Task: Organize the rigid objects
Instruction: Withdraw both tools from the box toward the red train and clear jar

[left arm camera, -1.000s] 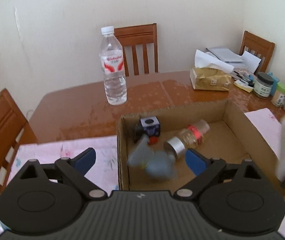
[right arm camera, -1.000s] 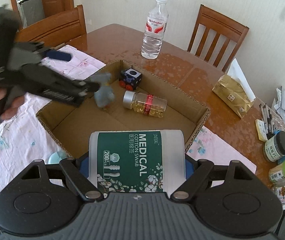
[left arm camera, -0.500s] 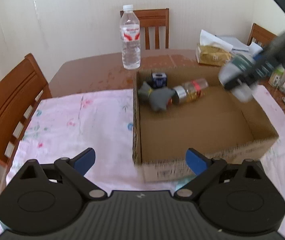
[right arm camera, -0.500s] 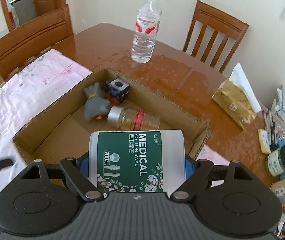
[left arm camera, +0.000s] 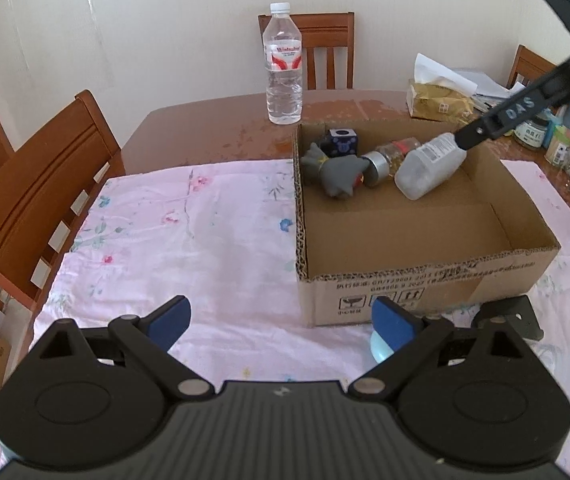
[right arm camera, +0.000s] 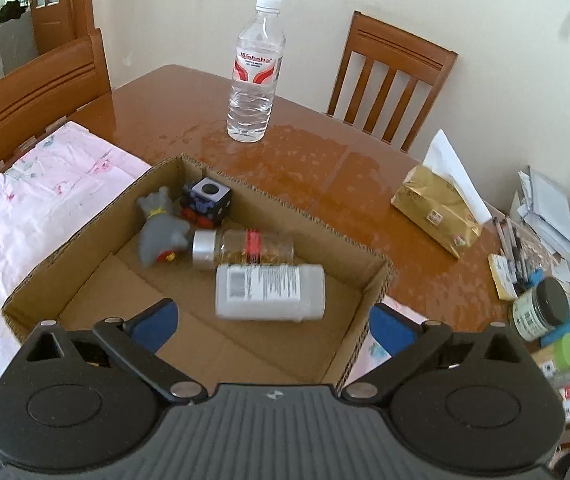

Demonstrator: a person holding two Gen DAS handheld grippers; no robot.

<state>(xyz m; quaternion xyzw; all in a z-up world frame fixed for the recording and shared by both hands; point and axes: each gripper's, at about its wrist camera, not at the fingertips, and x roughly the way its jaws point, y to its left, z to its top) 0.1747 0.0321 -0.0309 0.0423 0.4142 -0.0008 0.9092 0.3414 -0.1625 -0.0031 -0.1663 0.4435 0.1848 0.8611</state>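
A cardboard box holds a grey toy figure, a dark cube toy and a silver-capped glass bottle. The white cotton swab jar lies free on its side in the box, slightly blurred. My right gripper hangs just above it, its jaws opening wide, pads clear of the jar. In the left wrist view the jar leans beside one right finger. My left gripper stands open over the pink cloth in front of the box, holding nothing.
A water bottle stands on the wooden table behind the box. A tissue pack, papers and small jars crowd the right side. A pale blue round object lies by my left gripper's right finger. Chairs ring the table.
The right gripper has opened and let go of the cotton swab jar, which dropped into the box. My left gripper drew back out of the box to the cloth in front.
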